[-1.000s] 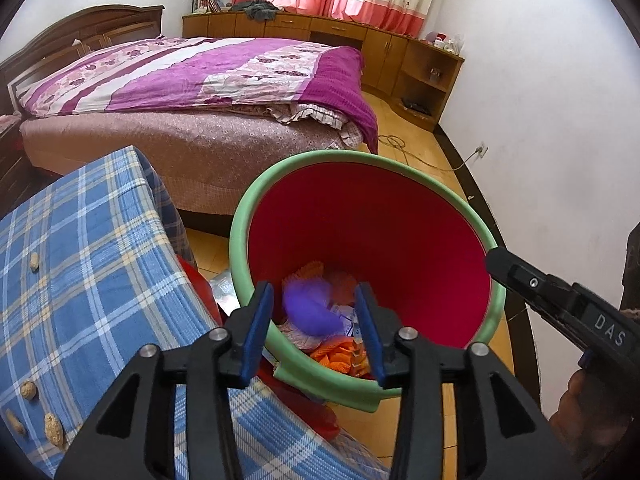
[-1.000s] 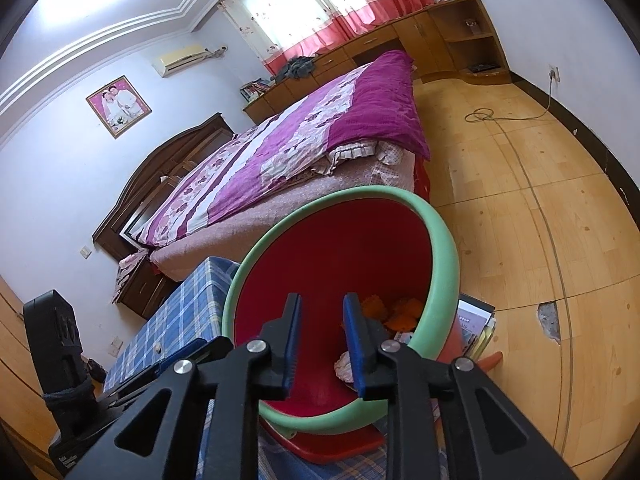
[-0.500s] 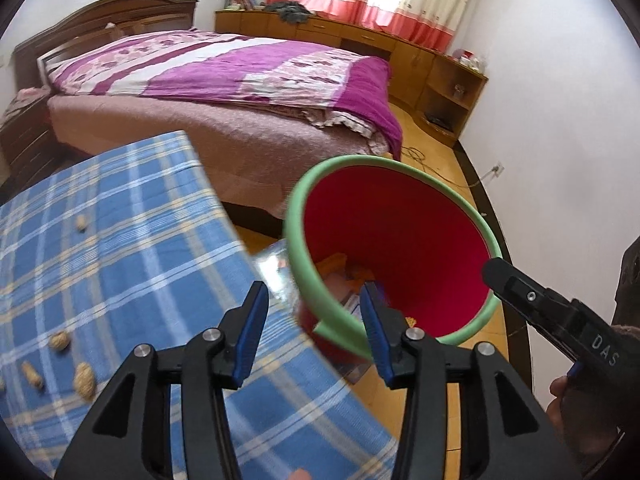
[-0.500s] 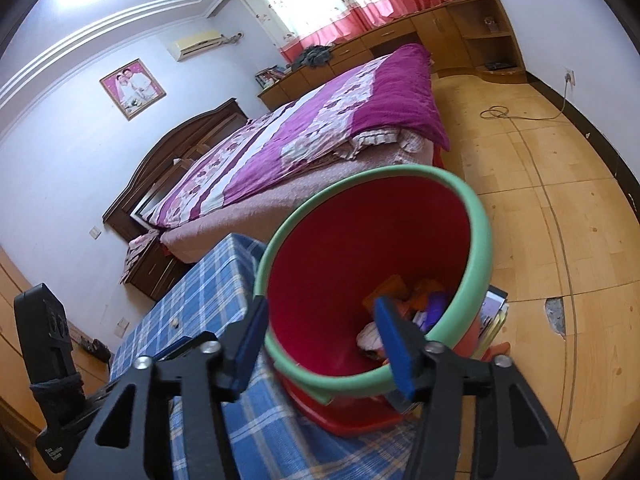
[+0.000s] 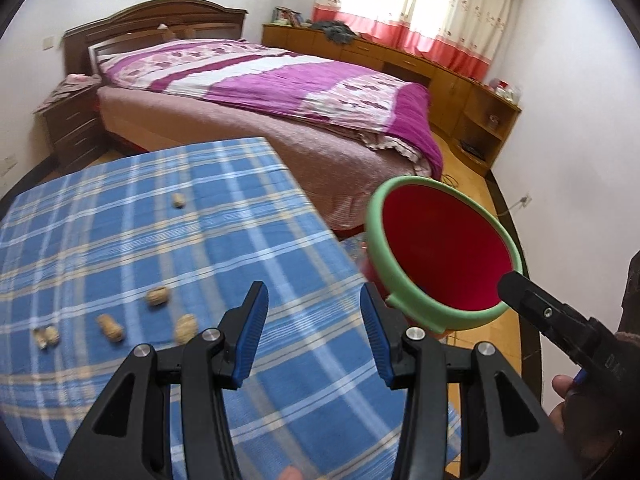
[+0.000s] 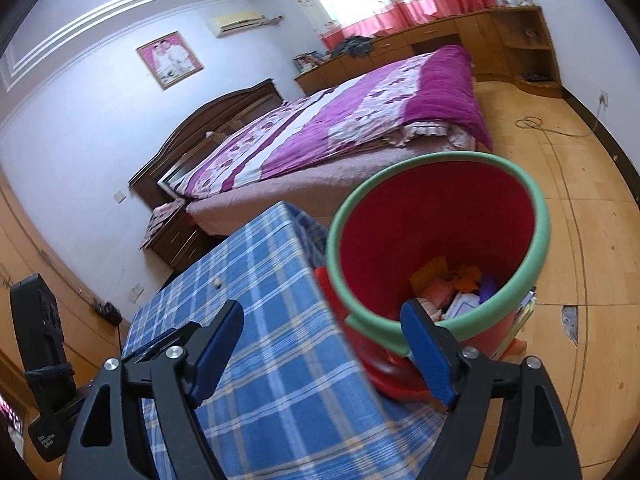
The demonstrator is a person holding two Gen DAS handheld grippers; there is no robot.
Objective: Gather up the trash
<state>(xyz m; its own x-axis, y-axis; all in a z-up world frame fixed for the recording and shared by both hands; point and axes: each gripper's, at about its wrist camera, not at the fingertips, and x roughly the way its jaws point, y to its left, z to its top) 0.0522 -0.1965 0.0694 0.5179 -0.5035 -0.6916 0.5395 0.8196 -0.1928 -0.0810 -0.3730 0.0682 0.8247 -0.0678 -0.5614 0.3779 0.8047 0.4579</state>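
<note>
The left tool [image 5: 312, 332] hovers over the blue checked worktop [image 5: 120, 240] with its jaws partly apart and nothing between them. Several peanut shells [image 5: 110, 326] lie scattered near the worktop's left edge, one more [image 5: 179, 200] sits toward its far edge. The red bin with a green rim [image 6: 440, 240] stands on the floor just off the worktop's right edge; orange, white and purple scraps [image 6: 460, 284] lie at its bottom. The right tool [image 6: 320, 344] is above the worktop's right edge, beside the bin; its jaws have just been opening and now stand wide, empty. A bed with a purple cover [image 5: 280, 80] stands beyond.
</note>
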